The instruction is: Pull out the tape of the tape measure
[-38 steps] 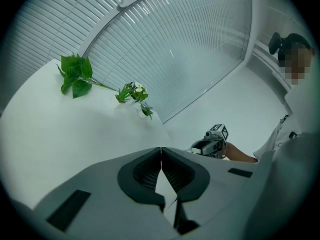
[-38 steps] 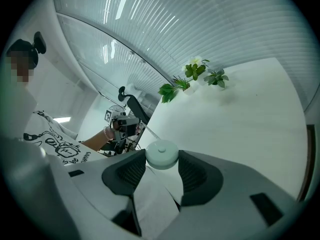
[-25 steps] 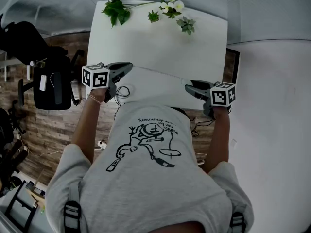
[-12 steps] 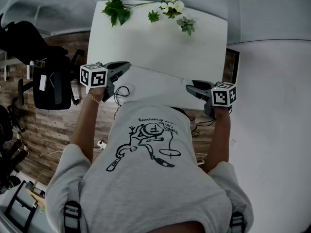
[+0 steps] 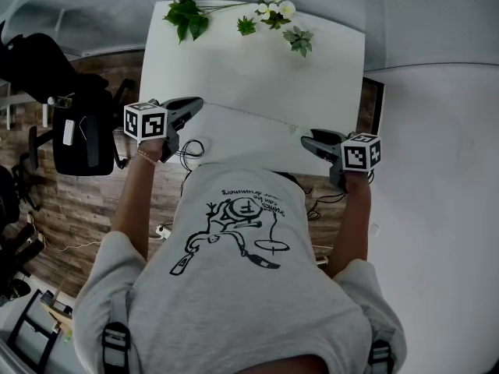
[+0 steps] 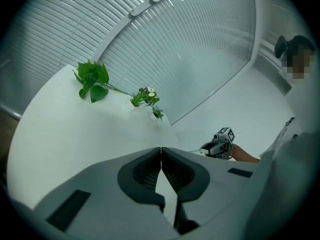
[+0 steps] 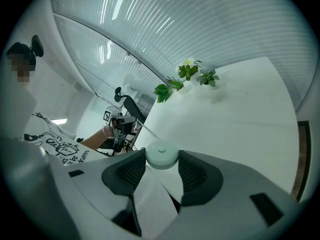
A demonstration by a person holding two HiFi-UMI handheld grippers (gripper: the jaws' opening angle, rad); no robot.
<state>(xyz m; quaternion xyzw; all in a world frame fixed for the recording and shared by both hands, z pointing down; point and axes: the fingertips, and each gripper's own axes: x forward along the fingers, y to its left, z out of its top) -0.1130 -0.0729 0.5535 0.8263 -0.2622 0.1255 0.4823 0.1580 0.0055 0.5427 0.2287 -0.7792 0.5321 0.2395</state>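
A thin tape stretches over the white table between my two grippers. My right gripper is shut on the round pale tape measure case, which sits between its fingertips in the right gripper view. From the case the tape runs off towards my left gripper. My left gripper stands at the table's left edge, its jaws pressed together on the tape's end. The pinched end itself is hidden between the pads. The left gripper view shows the right gripper far off.
Leafy sprigs, small flowers and a small plant lie along the table's far edge. A black office chair stands on the wood floor at the left. Cables hang below the left gripper.
My left gripper has moved a little further left, away from the right one, and the stretch of tape between them is longer. The right gripper has hardly shifted.
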